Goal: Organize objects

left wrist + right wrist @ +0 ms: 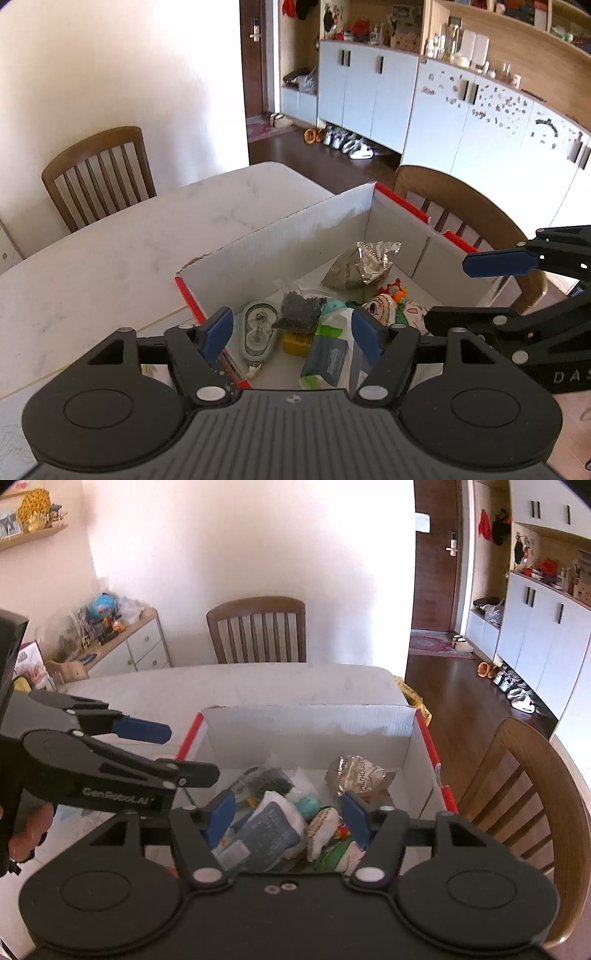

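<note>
A white cardboard box with red edges (280, 236) (310, 723) stands on the white marble table (110, 251) (258, 683). Inside lie a correction tape (258, 328), a dark sponge piece (299, 310), a yellow block (295, 341), a tissue pack (327, 356) (264, 834), a crumpled foil bag (364, 266) (358, 775) and cartoon-printed packets (391, 306) (332, 834). My left gripper (291, 332) is open and empty above the box's near side. My right gripper (290, 818) is open and empty above the box, and shows at the right of the left wrist view (496, 262).
Wooden chairs stand at the table's far side (98, 170) (256, 629) and right side (465, 210) (532, 812). White cabinets (369, 96) line the far wall, with shoes on the floor (343, 142). A low drawer unit with clutter (110, 642) stands at the left.
</note>
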A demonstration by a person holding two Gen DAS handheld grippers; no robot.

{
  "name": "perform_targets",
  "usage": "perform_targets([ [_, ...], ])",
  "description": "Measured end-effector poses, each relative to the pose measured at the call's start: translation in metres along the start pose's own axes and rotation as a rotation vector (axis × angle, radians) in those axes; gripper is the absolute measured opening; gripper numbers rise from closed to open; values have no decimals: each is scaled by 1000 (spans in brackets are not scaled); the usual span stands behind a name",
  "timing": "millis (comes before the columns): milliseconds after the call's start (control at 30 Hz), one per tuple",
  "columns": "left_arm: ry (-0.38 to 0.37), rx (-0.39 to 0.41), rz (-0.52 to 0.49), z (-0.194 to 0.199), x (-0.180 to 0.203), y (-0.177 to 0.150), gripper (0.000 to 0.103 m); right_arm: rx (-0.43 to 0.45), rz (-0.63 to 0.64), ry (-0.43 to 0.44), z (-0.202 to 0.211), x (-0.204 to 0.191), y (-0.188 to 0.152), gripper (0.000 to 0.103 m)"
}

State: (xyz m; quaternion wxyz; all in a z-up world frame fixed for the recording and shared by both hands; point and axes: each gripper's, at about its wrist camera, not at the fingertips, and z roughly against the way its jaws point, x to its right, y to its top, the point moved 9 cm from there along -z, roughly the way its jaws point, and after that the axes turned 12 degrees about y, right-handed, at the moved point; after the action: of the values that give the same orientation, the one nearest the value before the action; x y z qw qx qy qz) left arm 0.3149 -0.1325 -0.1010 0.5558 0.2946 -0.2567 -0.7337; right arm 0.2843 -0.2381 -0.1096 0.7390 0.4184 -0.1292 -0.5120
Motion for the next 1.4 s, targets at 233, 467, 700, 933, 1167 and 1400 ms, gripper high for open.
perform_targets([
  [233,-15,40,14,26,-13,-11,75,53,-34,-11,12,-16,-1,74],
  [467,-18,61,48,44,-30,-23,84,113,-61,-14,24,-28,-4,88],
  [700,-14,82,83,59,-42,-32,100,149,-59,-26,31,-42,-8,100],
  [933,-39,96,95,72,-43,-43,103,189,-86,-20,39,-51,-13,102],
  [1167,-16,109,107,82,-45,-54,103,211,-102,-26,46,-55,-17,102],
  [1400,21,109,110,87,-48,-62,103,214,-97,-39,47,-60,-21,102],
])
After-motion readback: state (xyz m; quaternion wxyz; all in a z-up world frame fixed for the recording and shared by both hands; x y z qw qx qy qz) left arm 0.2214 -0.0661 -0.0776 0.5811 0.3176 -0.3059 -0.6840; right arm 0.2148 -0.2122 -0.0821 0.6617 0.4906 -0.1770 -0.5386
